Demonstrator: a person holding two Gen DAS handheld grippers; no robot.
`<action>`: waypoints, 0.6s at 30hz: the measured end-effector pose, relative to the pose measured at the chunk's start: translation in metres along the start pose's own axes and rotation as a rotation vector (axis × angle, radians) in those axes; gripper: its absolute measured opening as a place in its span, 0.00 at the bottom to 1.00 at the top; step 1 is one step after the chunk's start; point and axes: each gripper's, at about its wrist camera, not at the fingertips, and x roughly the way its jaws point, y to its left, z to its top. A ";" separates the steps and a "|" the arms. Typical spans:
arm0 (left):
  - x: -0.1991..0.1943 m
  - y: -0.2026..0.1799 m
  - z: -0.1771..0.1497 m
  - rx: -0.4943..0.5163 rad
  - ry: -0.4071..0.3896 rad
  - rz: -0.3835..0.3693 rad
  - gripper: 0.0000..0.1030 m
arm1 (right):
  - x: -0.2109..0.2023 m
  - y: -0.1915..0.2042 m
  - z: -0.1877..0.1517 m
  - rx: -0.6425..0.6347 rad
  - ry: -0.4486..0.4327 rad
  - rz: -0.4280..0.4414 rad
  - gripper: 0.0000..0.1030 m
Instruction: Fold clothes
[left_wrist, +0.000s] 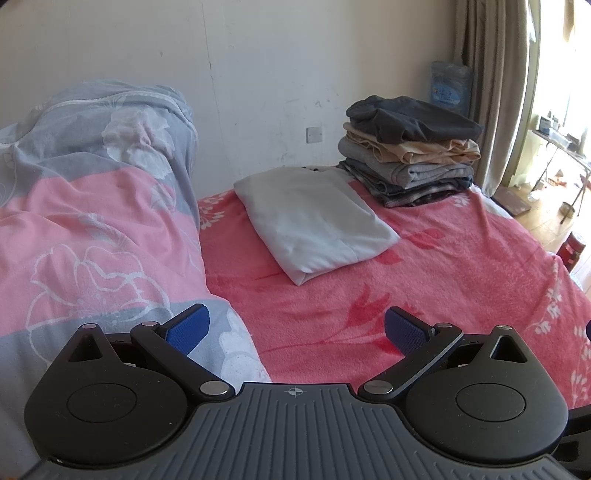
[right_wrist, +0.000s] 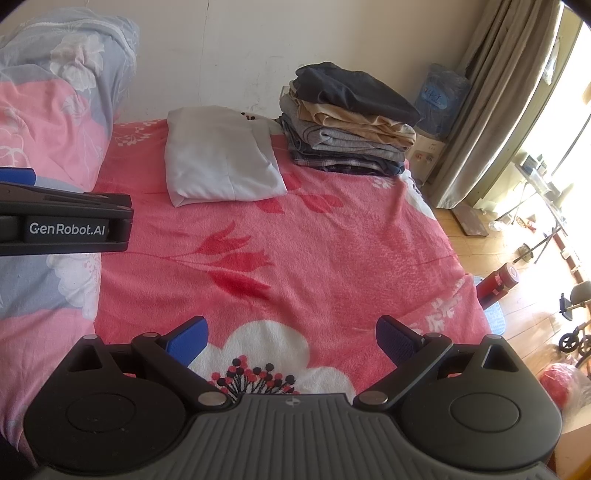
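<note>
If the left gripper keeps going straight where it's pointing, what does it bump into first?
Probably the pink floral blanket on the bed. The left gripper, jaws open and empty, points slightly downward over it. Beyond that lies the folded white garment, but depth is hard to judge here.

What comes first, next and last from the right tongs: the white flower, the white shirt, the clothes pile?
1. White flower, on the blanket right between the tongs.
2. White shirt, farther up, left.
3. Clothes pile, by the wall, right.
</note>
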 end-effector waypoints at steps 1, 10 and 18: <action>0.000 0.000 0.000 0.000 0.000 -0.001 0.99 | 0.000 0.000 0.000 -0.001 0.000 0.000 0.97; -0.002 -0.002 0.000 0.002 -0.003 0.001 0.99 | 0.000 0.000 0.000 -0.002 -0.002 -0.002 0.97; -0.002 -0.002 0.001 0.001 -0.008 0.002 0.99 | 0.000 0.000 0.001 -0.001 -0.002 -0.003 0.97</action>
